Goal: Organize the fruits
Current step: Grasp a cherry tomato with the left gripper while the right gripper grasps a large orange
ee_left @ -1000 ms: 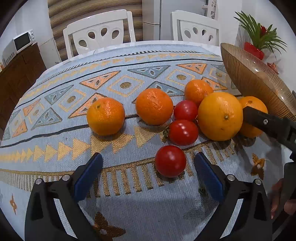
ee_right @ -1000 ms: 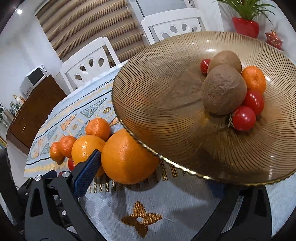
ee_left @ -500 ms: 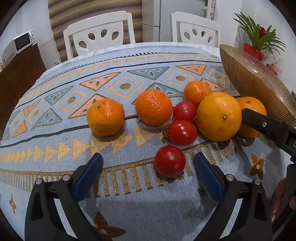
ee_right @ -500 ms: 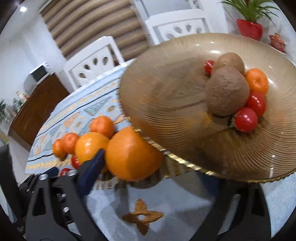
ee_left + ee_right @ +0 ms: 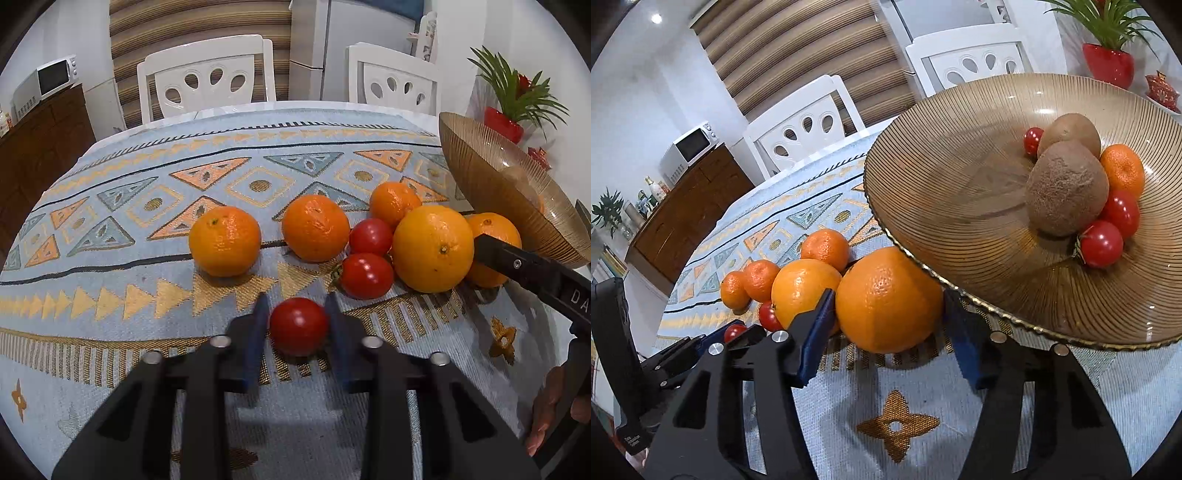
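Observation:
My left gripper is shut on a red tomato that rests on the patterned tablecloth. My right gripper has its jaws closing around a large orange, and both blue pads touch its sides, right under the rim of the amber glass bowl. In the left wrist view that same orange shows behind a right finger. Loose on the cloth lie another large orange, three mandarins and two tomatoes.
The bowl holds two brown kiwis, a mandarin and three tomatoes. Two white chairs stand past the table's far edge. A potted plant in a red pot sits at the right. A wooden cabinet is at left.
The left jaws have gone from wide open to shut on the nearest tomato. The right jaws have narrowed around the large orange. Neither hand has shifted much.

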`<state>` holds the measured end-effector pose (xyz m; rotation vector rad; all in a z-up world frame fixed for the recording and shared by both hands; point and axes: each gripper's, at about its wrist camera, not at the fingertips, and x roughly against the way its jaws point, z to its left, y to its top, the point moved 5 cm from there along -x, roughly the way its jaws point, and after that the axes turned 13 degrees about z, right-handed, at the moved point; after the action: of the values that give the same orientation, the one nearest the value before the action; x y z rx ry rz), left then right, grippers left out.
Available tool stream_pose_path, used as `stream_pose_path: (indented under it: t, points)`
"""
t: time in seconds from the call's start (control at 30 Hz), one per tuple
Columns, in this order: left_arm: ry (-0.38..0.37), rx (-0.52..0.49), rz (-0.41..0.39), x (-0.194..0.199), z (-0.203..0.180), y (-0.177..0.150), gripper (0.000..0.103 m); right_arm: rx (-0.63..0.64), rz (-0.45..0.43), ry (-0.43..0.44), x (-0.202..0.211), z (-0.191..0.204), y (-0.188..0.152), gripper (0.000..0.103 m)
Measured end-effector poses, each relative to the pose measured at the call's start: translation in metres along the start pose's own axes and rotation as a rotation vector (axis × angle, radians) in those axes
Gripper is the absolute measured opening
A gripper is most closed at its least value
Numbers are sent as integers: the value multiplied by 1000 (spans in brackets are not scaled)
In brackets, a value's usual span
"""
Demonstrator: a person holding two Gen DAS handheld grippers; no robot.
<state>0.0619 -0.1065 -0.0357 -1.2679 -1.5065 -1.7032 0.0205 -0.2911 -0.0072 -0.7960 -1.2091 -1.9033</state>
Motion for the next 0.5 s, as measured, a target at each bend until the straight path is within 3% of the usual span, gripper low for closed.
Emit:
stream_pose_path:
  t: [0.5]
  points:
    - [-22,19,-8,2,4,0,27,-12,-8,23,4,-4,-1,59]
